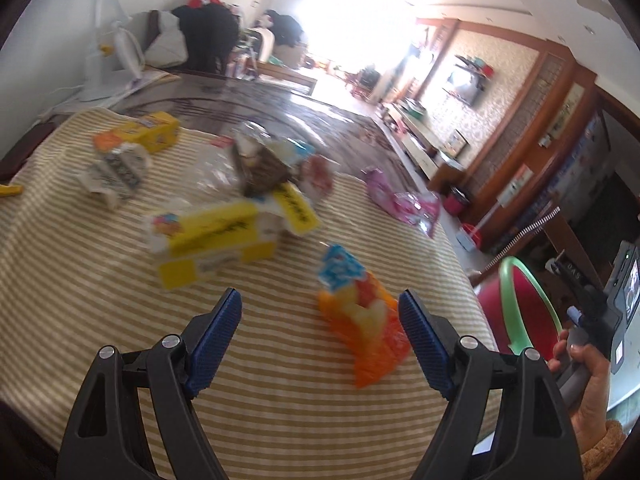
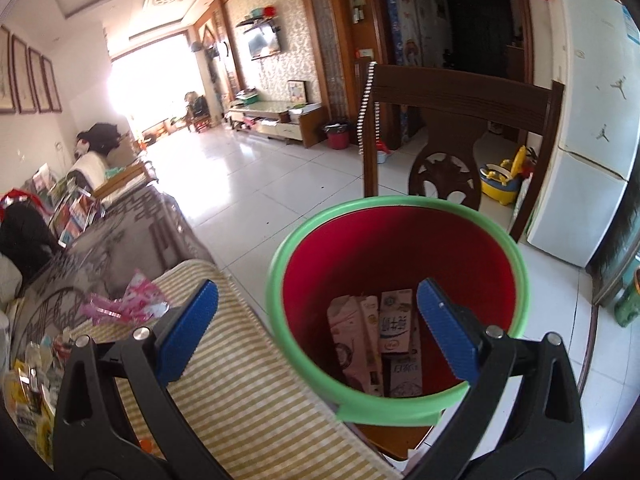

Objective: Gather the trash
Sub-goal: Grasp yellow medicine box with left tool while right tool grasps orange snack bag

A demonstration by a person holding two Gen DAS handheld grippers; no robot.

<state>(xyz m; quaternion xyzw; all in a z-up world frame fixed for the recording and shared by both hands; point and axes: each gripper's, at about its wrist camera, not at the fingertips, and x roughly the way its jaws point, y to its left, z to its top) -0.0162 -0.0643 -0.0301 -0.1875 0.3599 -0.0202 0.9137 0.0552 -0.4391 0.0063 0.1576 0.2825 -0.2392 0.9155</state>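
On the striped tablecloth (image 1: 80, 272) lies scattered trash. An orange and yellow wrapper (image 1: 366, 320) with a blue top rests just ahead of my left gripper (image 1: 320, 312), near its right finger. That gripper is open and holds nothing. Farther off are a yellow carton (image 1: 208, 244), a brown box (image 1: 266, 170), a second yellow carton (image 1: 154, 130) and a pink wrapper (image 1: 404, 200). My right gripper (image 2: 318, 300) is open and empty above the red bin with a green rim (image 2: 276, 256). Flattened milk cartons (image 2: 376, 344) lie inside the bin.
The bin (image 1: 520, 300) stands beside the table's right edge on a brown seat. A dark wooden chair (image 2: 460, 128) is behind it, a white fridge (image 2: 580, 120) at the right. A hand (image 1: 584, 376) holds the other gripper's handle. White tiled floor (image 2: 240, 184) stretches beyond.
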